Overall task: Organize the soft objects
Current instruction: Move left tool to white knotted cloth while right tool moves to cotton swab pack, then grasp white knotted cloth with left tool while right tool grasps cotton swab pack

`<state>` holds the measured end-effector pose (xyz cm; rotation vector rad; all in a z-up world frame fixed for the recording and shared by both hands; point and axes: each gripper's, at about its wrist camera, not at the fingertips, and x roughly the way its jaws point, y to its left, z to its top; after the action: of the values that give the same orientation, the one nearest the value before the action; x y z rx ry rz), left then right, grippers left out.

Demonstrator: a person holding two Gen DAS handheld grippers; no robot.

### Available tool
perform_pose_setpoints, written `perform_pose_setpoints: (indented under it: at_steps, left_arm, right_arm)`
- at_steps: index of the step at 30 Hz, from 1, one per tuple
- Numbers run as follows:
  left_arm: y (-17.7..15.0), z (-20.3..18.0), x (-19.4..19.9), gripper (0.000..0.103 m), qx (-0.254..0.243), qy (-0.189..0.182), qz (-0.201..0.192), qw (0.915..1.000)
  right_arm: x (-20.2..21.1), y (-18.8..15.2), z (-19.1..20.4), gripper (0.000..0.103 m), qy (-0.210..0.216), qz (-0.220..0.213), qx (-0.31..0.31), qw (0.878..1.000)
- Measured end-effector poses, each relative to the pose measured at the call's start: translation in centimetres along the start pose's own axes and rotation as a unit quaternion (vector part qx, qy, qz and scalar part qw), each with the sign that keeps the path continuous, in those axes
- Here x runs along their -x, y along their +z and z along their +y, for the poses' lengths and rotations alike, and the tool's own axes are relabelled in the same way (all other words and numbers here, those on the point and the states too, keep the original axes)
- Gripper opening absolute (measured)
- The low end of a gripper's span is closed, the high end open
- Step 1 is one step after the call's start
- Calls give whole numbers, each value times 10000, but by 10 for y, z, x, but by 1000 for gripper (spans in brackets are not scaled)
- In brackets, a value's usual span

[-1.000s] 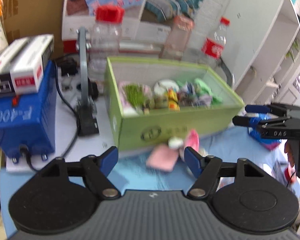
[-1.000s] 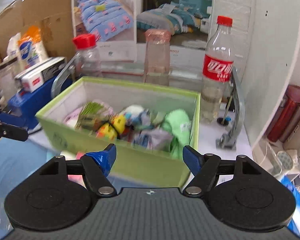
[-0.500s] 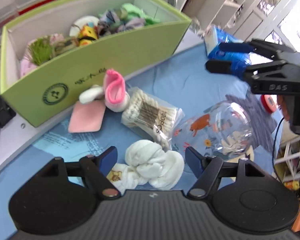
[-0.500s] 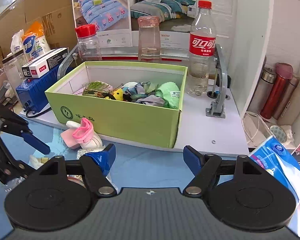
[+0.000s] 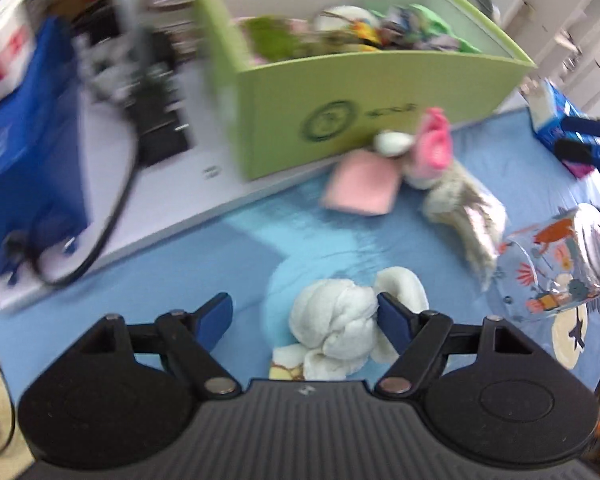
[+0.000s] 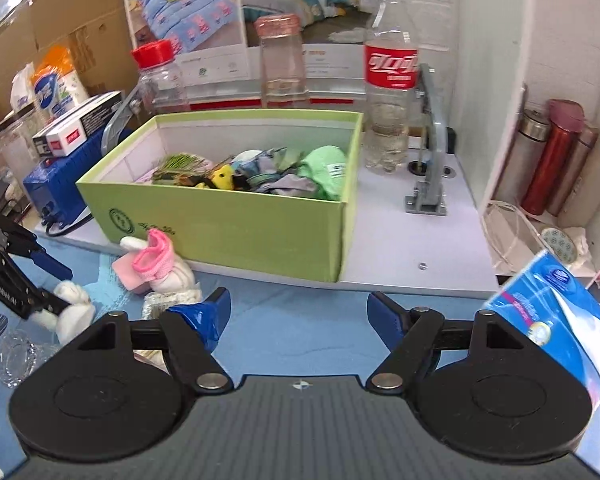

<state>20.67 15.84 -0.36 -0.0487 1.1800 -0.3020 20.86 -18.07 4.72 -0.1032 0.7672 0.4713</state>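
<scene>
A knotted white cloth bundle (image 5: 336, 320) lies on the blue mat, partly between the open fingers of my left gripper (image 5: 306, 316); the right finger touches it. It also shows in the right wrist view (image 6: 74, 312) at the left gripper's tips. A pink-and-white sock (image 5: 432, 148) (image 6: 156, 260) and a flat pink cloth (image 5: 362, 188) lie against the green box (image 5: 364, 92) (image 6: 236, 232), which holds several soft items. My right gripper (image 6: 298, 312) is open and empty above the mat, in front of the box.
A bag of cotton swabs (image 5: 472, 216) and a printed glass jar (image 5: 560, 264) lie right of the bundle. A blue tissue pack (image 6: 556, 320), blue machine (image 5: 24, 152), bottles (image 6: 390, 92) and a grey clamp (image 6: 428, 168) stand around the box.
My left gripper swung left and came down over the white bundle, which now sits between its fingers. The right gripper's view shifted slightly; it stays open.
</scene>
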Motion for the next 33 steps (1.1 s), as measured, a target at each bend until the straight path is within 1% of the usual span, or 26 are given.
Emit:
perform_pose_setpoints:
  at_steps: [3,5,6,8,11,13,16,20,22,26,29,31,33]
  left_arm:
    - [-20,26,15,77,500,186,-316,9981]
    - [-32,39,25,77,811,132,-579,9949]
    - [-38,42,31,77,919,55,-739,9930]
    - [-52,47,46,77,1057,-153,-1059,9886]
    - [-65,48,62,77,1170,-353,-1364,9831]
    - [-73,51,68,77,1182,-355,-1441,9818]
    - [-78,53,70,77,1201,-357,-1516,9805]
    - [-84,59,72,77,1273,-430,-1568,9784]
    - [-87,60,72,77,1287,-441,-1576,9781]
    - [-89,58,70,77,1249,-435,-1544,9791]
    - [-87,55,67,77,1237,-423,-1517,9797]
    - [-85,52,65,77,1224,-444,-1495,9802]
    - [-81,48,63,77,1207,-452,-1480,9806]
  right_arm:
    - [-12,13,21,61,173,322,436,9984]
    - [-24,24,40,61,261,585,845,9944]
    - [-31,31,50,62,321,781,1106,9903]
    - [-47,40,70,62,487,1207,1605,9784]
    - [-73,50,99,62,539,1780,2102,9598]
    - [-87,51,113,62,521,2065,2310,9494]
    - [-100,47,130,62,458,2354,2591,9356]
    - [-116,42,144,63,484,2673,2730,9229]
    - [-123,40,148,63,406,2780,2805,9178]
    - [-131,37,138,64,63,2870,2803,9160]
    - [-130,37,115,64,36,2867,2450,9262]
    - [-125,36,93,64,-34,2815,2167,9348]
    - [-121,33,72,64,-107,2801,1928,9403]
